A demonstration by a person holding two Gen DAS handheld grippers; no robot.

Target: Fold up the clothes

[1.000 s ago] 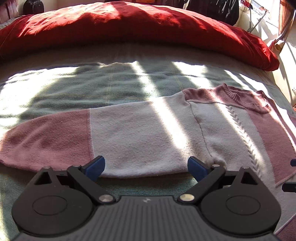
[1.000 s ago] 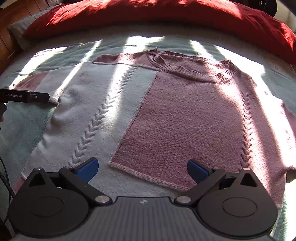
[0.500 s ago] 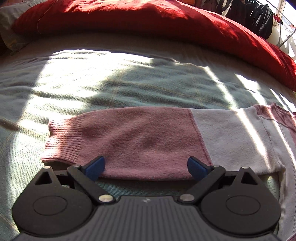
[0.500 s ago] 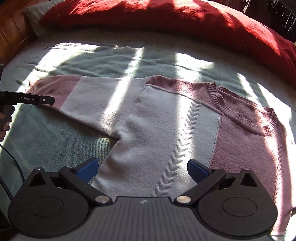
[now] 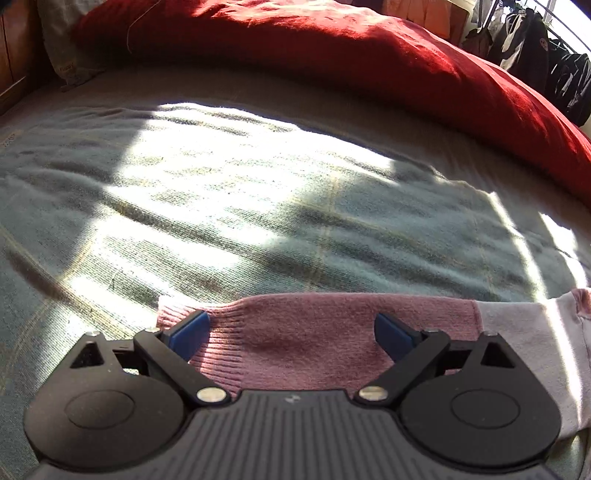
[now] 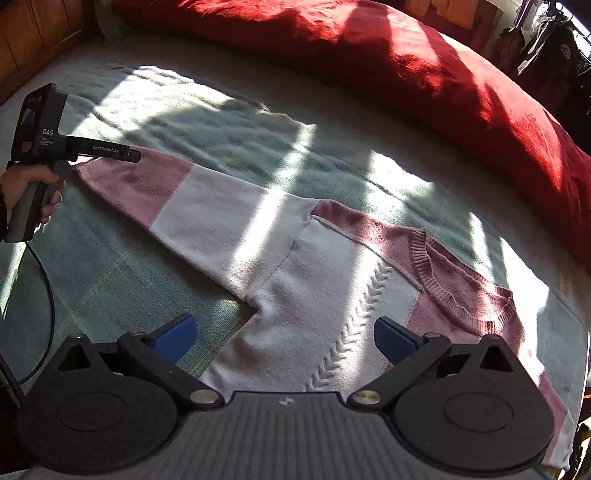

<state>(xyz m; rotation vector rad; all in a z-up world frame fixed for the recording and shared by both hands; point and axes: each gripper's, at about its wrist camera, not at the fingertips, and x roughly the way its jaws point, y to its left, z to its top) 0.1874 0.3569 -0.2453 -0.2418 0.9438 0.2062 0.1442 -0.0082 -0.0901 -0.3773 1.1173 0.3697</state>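
A pink and white knit sweater [image 6: 295, 280] lies flat, front up, on the green blanket [image 6: 229, 133]. Its left sleeve stretches out to the left, ending in a pink ribbed cuff [image 5: 236, 332]. My left gripper [image 5: 291, 330] is open, low over that cuff, with the cuff between its blue fingertips. It also shows in the right wrist view [image 6: 110, 151], held by a hand at the sleeve's end. My right gripper [image 6: 284, 334] is open and empty above the sweater's white side panel near the armpit.
A long red pillow [image 6: 406, 62] lies across the head of the bed behind the sweater. Wooden furniture [image 6: 33, 33] stands at the far left. Dark clothes hang at the upper right [image 5: 546, 51]. A cable [image 6: 44, 280] trails from the left gripper.
My left gripper has slid left along the sleeve to the cuff and dropped lower. My right gripper has shifted left from the sweater's body toward the left armpit.
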